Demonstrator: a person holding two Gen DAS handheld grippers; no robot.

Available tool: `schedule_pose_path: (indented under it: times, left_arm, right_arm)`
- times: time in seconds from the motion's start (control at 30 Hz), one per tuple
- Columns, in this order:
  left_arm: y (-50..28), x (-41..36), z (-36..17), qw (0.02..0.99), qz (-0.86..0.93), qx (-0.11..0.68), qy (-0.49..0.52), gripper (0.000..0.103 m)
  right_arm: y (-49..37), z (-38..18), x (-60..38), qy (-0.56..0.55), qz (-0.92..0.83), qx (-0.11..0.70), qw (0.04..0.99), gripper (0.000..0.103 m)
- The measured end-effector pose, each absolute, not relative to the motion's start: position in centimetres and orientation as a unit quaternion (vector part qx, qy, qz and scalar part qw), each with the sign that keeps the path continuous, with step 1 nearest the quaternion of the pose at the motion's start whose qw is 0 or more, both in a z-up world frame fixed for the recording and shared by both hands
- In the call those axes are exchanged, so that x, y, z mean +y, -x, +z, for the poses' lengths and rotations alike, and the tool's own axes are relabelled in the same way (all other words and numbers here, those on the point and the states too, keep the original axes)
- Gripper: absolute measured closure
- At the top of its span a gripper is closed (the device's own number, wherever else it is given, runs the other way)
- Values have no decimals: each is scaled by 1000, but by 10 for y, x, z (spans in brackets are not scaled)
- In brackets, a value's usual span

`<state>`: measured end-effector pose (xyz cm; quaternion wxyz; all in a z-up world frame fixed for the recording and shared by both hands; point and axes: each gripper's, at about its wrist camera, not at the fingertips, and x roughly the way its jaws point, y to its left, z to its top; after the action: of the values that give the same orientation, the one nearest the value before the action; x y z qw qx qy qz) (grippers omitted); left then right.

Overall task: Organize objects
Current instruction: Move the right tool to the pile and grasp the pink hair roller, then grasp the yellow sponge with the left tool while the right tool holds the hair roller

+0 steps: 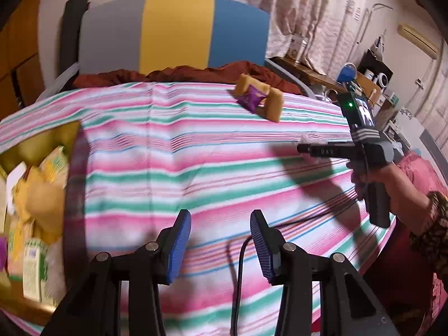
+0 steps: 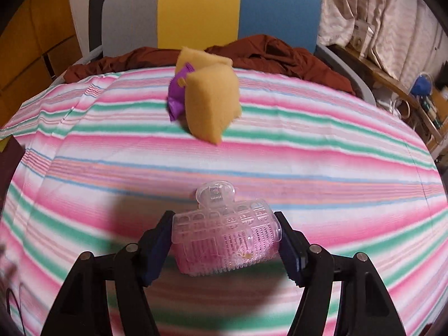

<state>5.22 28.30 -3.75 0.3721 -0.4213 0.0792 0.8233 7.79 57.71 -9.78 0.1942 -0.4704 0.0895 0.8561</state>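
Fingers of the right gripper clench a clear plastic hair clip by its ends, lifted above the striped bedsheet, likely bound for the box of sorted items at the bed's left edge. The left gripper hangs released and empty near that box. Two yellow sponges with a purple wrapper wait farther up the bed.

Your bed is covered in a pink, green and white striped sheet. Near its far edge you have two yellow sponges with a purple wrapper touching them, and rumpled rust-brown cloth along that edge.
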Motion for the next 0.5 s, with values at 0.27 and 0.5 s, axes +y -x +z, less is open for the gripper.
schedule_pose_path:
  times: [0.27,0.5]
  left_arm:
    - [-30,370,-26,411,811,95,406,55]
    - [8,466,-35,425,789,101,432,52]
  right_arm:
    - [-113,-97,601,474,831,176,232,34]
    - [-120,-95,624,489,813,180,262,34]
